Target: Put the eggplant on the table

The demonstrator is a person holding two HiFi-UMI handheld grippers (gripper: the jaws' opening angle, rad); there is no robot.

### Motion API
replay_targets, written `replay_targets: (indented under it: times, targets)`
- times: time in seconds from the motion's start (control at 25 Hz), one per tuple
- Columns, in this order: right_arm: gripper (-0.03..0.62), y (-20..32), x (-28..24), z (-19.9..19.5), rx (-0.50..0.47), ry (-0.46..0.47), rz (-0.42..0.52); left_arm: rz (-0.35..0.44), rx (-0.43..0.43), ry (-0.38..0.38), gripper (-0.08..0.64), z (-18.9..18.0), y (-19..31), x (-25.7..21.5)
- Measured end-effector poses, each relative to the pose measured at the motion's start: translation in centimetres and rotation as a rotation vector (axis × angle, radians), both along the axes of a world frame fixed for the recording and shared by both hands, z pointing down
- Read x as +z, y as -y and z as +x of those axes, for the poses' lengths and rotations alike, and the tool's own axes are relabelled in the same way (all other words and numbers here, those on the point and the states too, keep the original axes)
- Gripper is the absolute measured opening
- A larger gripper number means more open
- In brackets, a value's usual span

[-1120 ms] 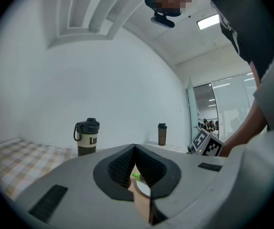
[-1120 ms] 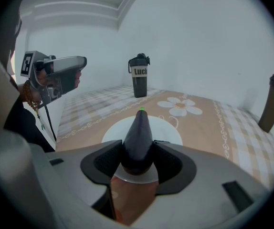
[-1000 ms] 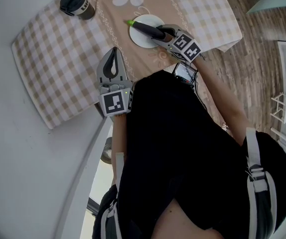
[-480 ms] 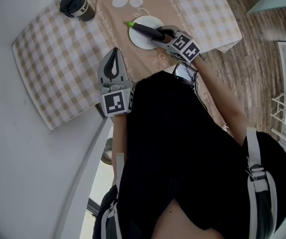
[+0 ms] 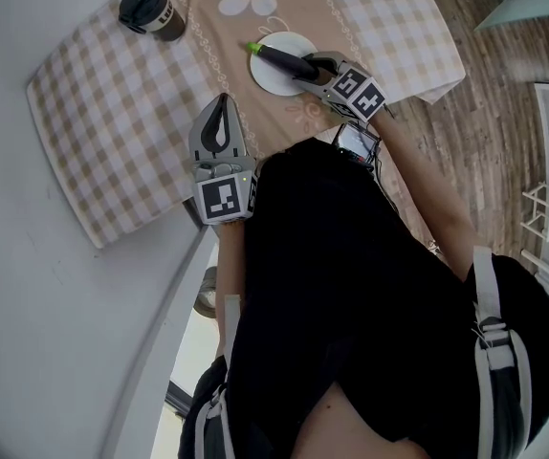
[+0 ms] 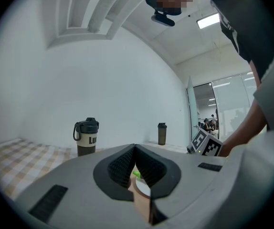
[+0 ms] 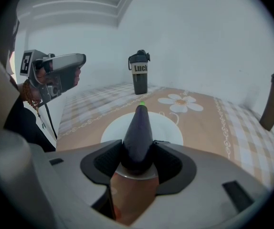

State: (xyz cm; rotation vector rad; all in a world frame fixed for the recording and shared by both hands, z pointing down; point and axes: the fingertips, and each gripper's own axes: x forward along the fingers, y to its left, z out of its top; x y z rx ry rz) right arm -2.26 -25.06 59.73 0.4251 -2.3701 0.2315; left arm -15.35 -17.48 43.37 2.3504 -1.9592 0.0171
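The dark tumbler [image 7: 139, 76] bears the letters "Luck".

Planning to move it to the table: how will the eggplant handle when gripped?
Likely stiff: the eggplant shows no dent where the right gripper pinches it. Its smooth, tapered skin may slip. Round, it could roll on the tablecloth.
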Motion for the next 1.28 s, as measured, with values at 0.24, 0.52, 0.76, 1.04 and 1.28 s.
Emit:
replay_targets:
  times: [0.24,0.52,0.76,1.04,1.28]
  targets:
    - [0.218,-0.1,0.5,-0.1,-0.016,0.004,0.023,0.001,-0.003,0.009,-0.008,0.0,-0.2,0.4]
    - [0.219,-0.1,1.1,-0.1,-0.021,0.001,0.038,-0.004,-0.012,0.017,-0.008,0.0,-0.3,0.9]
    - [0.225,-0.1,1.3,0.1,-0.016,-0.002,0.037,-0.004,-0.012,0.018,-0.008,0.0,-0.5,0.9]
    - [0.259,-0.3,1.3,0.0,-0.02,0.009,0.019,-0.009,-0.016,0.019,-0.008,-0.1,-0.6,1.1]
    - [0.261,-0.3,0.9,-0.2,-0.023,0.006,0.031,-0.01,-0.013,0.02,-0.008,-0.1,-0.6,1.1]
